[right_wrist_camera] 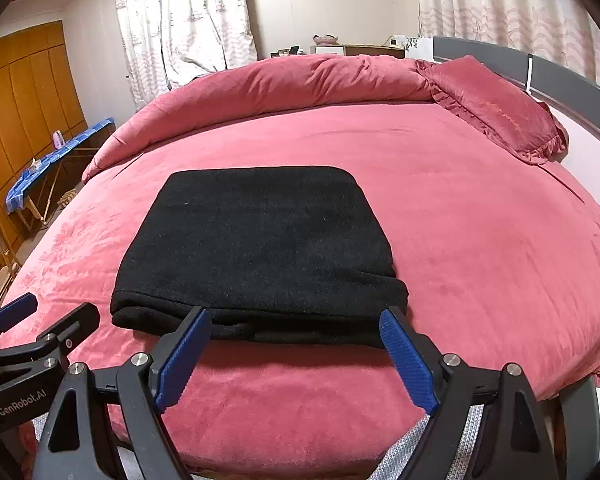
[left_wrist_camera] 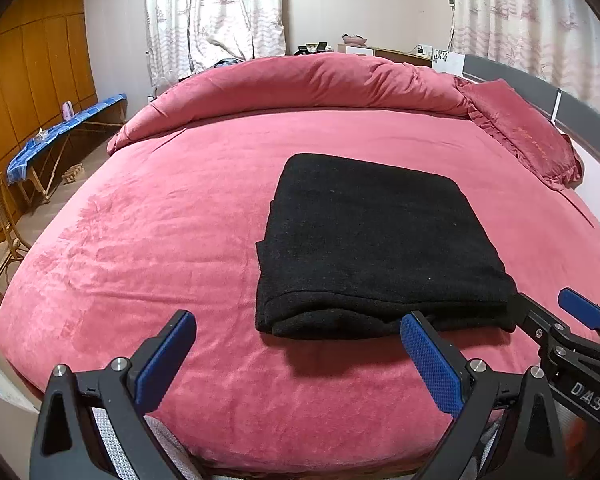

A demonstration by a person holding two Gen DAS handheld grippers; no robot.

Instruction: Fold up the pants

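right gripper (right_wrist_camera: 296,328) jaws spread wide, nothing pinched, tips right at the folded black pants (right_wrist_camera: 256,248) near edge, left gripper (left_wrist_camera: 300,332) wide apart too, pink bed (right_wrist_camera: 480,220) underneath

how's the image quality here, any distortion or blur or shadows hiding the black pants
Left wrist view: strong fisheye bends the bed into a dome, corners vignetted black; folded pants sharp, so dark that the folds barely show. Right wrist view: same bending; soft even light, a faint shadow under the pants' near edge, no glare.
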